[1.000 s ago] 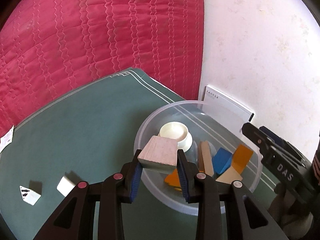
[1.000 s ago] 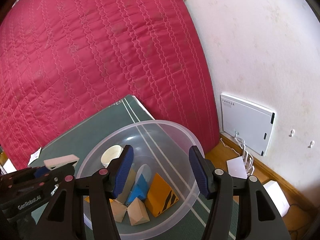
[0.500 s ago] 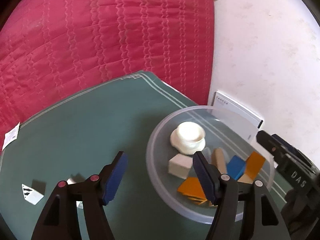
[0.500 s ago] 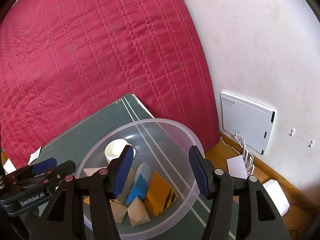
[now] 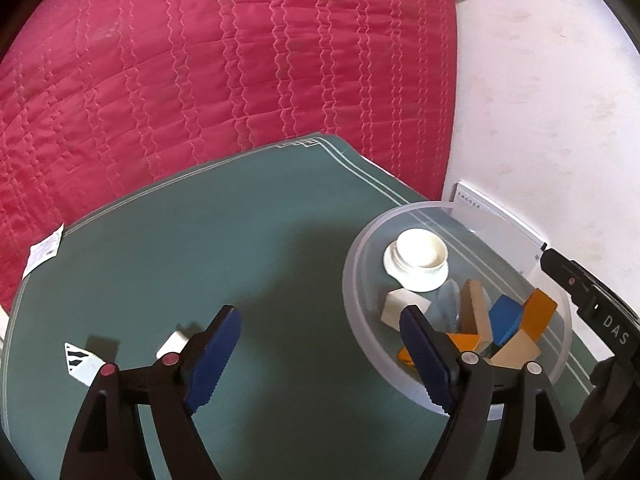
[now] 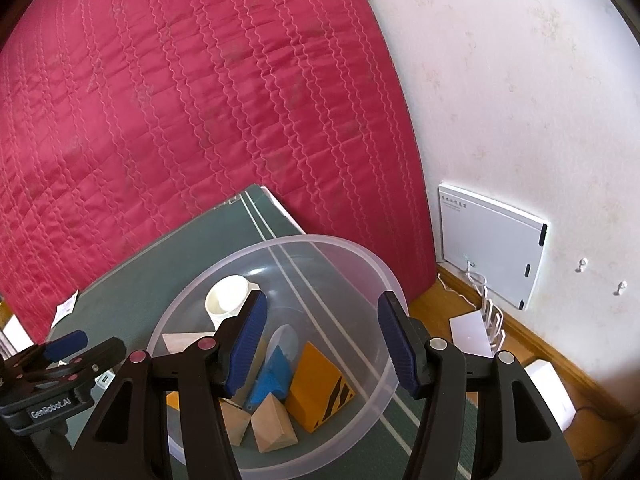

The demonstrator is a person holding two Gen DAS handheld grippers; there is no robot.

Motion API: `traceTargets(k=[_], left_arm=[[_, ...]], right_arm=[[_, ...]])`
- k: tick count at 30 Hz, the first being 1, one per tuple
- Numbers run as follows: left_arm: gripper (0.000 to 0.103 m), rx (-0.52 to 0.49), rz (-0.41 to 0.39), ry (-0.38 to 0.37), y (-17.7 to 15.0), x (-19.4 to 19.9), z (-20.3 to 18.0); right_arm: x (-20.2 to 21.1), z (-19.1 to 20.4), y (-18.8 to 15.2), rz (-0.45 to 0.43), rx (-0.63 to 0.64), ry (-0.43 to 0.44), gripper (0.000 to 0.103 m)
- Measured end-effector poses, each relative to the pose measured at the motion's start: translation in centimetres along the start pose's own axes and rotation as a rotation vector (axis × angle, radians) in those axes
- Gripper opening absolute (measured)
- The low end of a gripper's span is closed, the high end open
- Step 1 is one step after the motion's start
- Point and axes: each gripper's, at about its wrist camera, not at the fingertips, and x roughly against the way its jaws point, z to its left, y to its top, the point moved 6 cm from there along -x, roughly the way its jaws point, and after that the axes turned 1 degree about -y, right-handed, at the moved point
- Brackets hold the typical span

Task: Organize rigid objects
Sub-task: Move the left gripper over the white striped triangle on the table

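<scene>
On the green table (image 5: 248, 264), listed left to right as the left wrist view shows it:

1. Paper tag (image 5: 42, 250), at the far left edge of the table.
2. White wedge with black stripes (image 5: 82, 362), loose on the table, left of the left tool.
3. White block (image 5: 173, 343), loose, lying just behind the left finger of the left tool (image 5: 320, 354); partly hidden, so its long axis cannot be told.
4. Left tool: jaws have just been opening and stand wide, nothing between them. It tilts downward over bare table, between the loose pieces and the bowl.
5. Clear plastic bowl (image 5: 360, 264), right of that tool, holding a white cup (image 5: 418, 258), a pale cube (image 5: 402, 306), and blue, orange and plain wood blocks.
6. Right tool (image 6: 320, 338): jaws partly apart, empty, hanging over the bowl's rim.

Judgement: two pieces remain outside the bowl, both to the left. The left tool is much nearer to them; the white block looks the likelier next pick, calling for a swing leftward and down.
</scene>
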Motion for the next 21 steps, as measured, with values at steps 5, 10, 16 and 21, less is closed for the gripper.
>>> traceTargets(k=[5, 10, 16, 21], left_arm=[[0.085, 0.022, -0.005, 0.025, -0.4, 0.6, 1.6], [0.085, 0.050, -0.013, 0.067, -0.9, 1.4, 4.1], [0.087, 0.107, -0.006, 0.130, -2.2, 2.2, 7.9], [0.089, 0.169, 0.003, 0.185, -3.4, 2.9, 11.6]], right_arm=[[-0.1, 0.1, 0.0, 0.003, 0.009, -0.007, 0.059], [-0.2, 0.2, 0.0, 0.004, 0.012, -0.010, 0.059], [-0.2, 0.0, 0.0, 0.007, 0.012, -0.016, 0.059], [-0.1, -0.1, 0.1, 0.004, 0.018, -0.023, 0.059]])
